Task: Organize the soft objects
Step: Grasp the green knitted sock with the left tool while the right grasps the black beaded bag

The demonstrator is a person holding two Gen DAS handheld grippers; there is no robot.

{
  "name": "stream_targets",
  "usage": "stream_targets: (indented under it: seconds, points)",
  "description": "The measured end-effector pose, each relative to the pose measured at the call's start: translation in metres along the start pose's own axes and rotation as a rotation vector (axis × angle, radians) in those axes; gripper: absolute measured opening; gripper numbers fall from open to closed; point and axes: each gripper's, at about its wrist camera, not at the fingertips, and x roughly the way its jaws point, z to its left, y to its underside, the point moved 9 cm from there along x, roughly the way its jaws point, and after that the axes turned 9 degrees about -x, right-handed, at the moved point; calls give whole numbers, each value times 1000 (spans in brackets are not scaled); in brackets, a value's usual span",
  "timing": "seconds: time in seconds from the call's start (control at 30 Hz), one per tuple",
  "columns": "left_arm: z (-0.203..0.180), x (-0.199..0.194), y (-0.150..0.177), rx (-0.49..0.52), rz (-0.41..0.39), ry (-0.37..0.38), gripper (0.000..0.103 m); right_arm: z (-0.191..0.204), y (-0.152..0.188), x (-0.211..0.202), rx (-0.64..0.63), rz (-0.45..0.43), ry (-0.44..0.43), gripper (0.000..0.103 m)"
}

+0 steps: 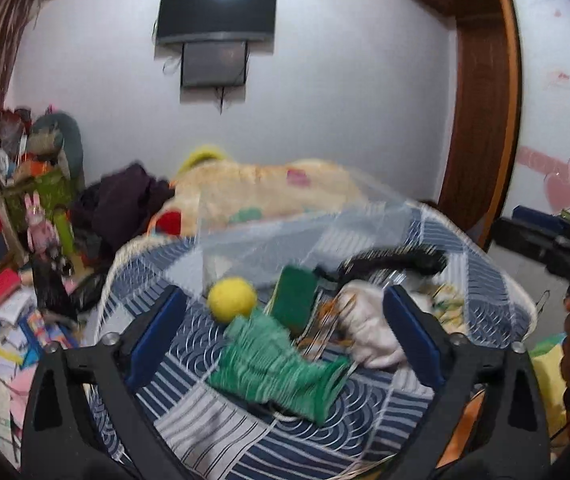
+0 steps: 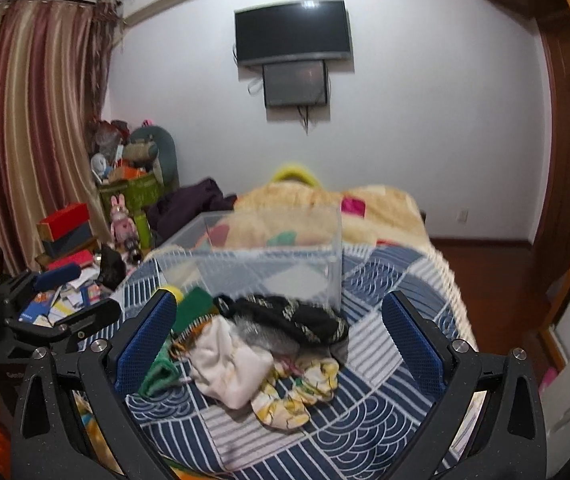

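A pile of soft things lies on the blue patterned bedspread [image 2: 365, 420] in front of a clear plastic box [image 2: 269, 256]. In the left wrist view my left gripper [image 1: 285, 332] stands open around a green knitted piece [image 1: 273, 364] without pressing on it. A yellow ball [image 1: 232, 294], a green pad [image 1: 295, 300] and a white cloth [image 1: 369, 328] lie just beyond. In the right wrist view my right gripper [image 2: 283, 340] is open over the white cloth [image 2: 233, 364], a black cloth [image 2: 285, 316] and a yellow flowered cloth [image 2: 297, 388], touching none.
A beige blanket [image 2: 309, 208] and dark clothes [image 2: 189, 204] lie behind the box. Books, boxes and toys [image 2: 69, 248] crowd the floor on the left by the curtain. Bare wooden floor [image 2: 493, 264] and a wardrobe are to the right of the bed.
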Motion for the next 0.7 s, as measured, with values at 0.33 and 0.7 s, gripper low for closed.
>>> stream_targets:
  seconds: [0.33,0.7]
  points:
    - [39,46,43,-94,163,-23,74,-13,23,40,106,144,-55,74]
    - [33,59,57,-71,206,15,33,-15,34,62,146,203,-91,39]
